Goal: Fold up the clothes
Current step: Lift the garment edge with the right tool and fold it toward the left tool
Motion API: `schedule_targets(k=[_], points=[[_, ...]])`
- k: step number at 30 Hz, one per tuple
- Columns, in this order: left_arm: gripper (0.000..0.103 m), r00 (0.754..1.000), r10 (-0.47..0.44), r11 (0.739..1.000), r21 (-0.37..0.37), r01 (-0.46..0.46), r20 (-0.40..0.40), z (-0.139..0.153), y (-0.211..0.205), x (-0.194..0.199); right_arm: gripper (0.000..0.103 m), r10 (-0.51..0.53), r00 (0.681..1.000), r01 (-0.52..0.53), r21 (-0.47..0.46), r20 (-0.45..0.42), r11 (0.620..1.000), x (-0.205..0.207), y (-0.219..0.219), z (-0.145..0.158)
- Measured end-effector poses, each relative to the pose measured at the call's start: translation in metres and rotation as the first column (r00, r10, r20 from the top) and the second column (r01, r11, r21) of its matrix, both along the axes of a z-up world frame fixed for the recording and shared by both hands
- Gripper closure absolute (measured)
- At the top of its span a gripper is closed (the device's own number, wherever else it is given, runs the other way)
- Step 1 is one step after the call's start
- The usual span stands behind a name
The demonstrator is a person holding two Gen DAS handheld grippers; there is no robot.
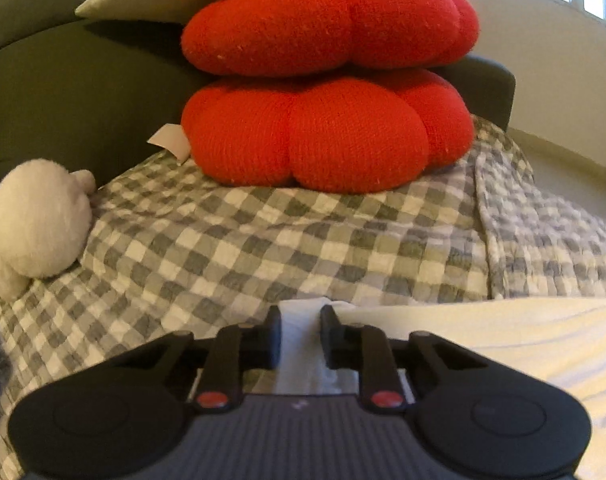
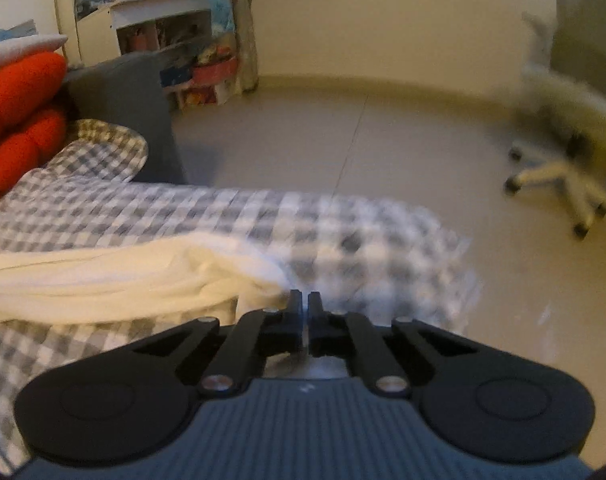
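White garment [image 2: 115, 276] lies on the checked cover [image 1: 231, 240] of the sofa [image 1: 63, 92] | left gripper [image 1: 301, 316] grasping a bunched fold at its edge | right gripper [image 2: 305, 300] clenched on its other end | two red cushions [image 1: 327, 80] stacked behind, white plush toy [image 1: 35, 224] at left

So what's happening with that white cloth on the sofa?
A person is folding a white garment on a checked blanket, with a gripper in each hand. The left gripper has a fold of the cloth between its fingers. The right gripper looks pinched nearly shut at the cloth's other end, though that view is blurry. Two red cushions and a white plush toy sit nearby.
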State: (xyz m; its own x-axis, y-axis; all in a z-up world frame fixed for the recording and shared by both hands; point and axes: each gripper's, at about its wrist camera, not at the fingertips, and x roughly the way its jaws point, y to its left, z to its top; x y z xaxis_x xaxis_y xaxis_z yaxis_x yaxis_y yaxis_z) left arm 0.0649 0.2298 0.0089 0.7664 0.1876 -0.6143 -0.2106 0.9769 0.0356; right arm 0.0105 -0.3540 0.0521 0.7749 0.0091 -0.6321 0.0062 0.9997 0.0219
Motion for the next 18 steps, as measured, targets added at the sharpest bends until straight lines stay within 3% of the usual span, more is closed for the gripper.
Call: schedule_targets(k=[4,5,12,16,18], points=[[0.09,0.999,0.029,0.998,-0.055,-0.027,0.043,0.01,0.01,-0.003,0.101,-0.005,0.995,0.015,-0.091,0.102,0.996,-0.009,-0.005,0.026],[0.097,0.998,0.033,0.998,-0.059,-0.029,0.052,0.012,0.01,-0.004,0.101,-0.001,0.992,0.016,-0.119,0.129,0.993,-0.013,-0.004,0.033],[0.097,0.996,0.036,0.997,-0.077,-0.029,0.082,0.017,0.01,-0.005,0.103,0.018,0.965,0.036,-0.2,0.262,0.979,-0.038,-0.008,0.075],[0.097,0.998,0.036,0.998,-0.059,-0.033,0.054,0.012,0.009,-0.002,0.102,0.084,0.986,-0.052,-0.215,0.141,0.975,-0.023,-0.009,0.057],[0.097,0.999,0.025,0.999,-0.04,-0.023,0.045,0.009,0.009,-0.002,0.09,0.107,0.992,-0.094,-0.191,0.062,0.977,-0.013,-0.013,0.039]])
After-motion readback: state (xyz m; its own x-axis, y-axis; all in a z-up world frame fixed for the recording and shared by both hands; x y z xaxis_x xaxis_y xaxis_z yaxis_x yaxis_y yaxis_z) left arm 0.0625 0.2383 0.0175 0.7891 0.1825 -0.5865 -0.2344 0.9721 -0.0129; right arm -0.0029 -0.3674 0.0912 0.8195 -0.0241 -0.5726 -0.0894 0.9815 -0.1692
